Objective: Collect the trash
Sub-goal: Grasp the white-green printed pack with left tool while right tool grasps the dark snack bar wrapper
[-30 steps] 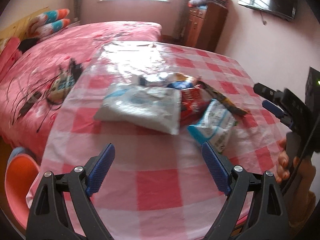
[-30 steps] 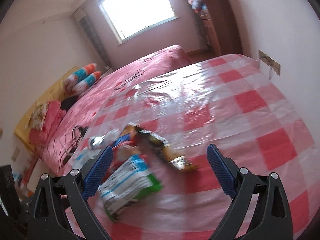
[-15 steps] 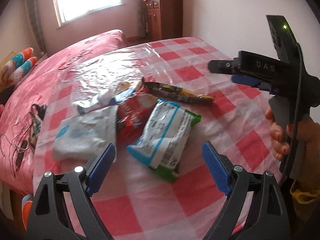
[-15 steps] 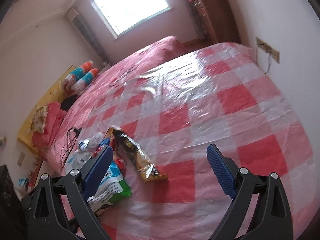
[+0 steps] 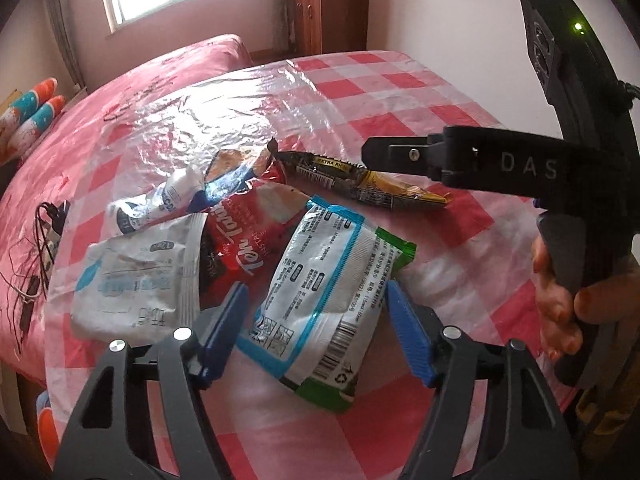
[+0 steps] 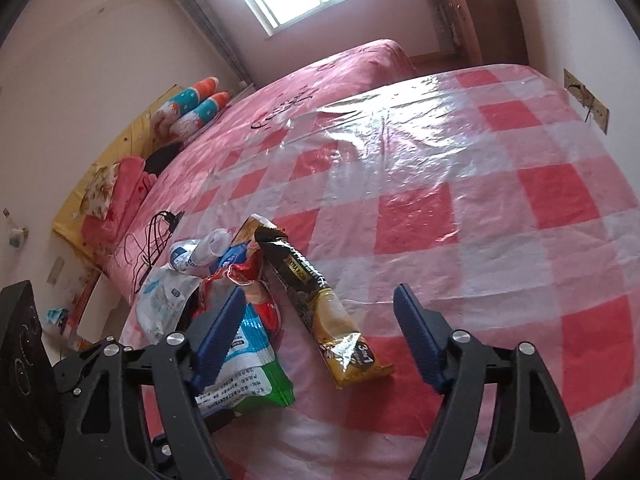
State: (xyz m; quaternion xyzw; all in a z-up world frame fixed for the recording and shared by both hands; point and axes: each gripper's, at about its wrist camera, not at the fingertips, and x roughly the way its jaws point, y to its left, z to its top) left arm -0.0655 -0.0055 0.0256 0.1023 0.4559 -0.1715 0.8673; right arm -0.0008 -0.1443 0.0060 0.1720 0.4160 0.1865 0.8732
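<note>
The left gripper [image 5: 314, 326] is closing around the white, blue and green packet [image 5: 328, 284] lying on the checked desk [image 5: 460, 240], pads not yet pressing. The right gripper [image 6: 320, 338] is narrowing over the gold-and-black sachet [image 6: 320, 300], which is lying just beside the wrapper pile [image 6: 208, 264]

**Shiny plastic on the table, soft cloth on the bed**

The checked table cover [image 6: 500, 184] is a thin plastic film, glossy and wrinkled, and it reflects the window light. The wrappers are crinkled plastic: the white and green packet [image 5: 332, 300] looks half matt, the black and gold sachet [image 6: 320, 304] has a metallic foil shine. The bedspread [image 6: 320, 76] is matt cloth. The cabinet [image 5: 324, 4] is dark polished wood. The gripper pads [image 5: 224, 320] are ribbed blue plastic on matt black arms.
</note>
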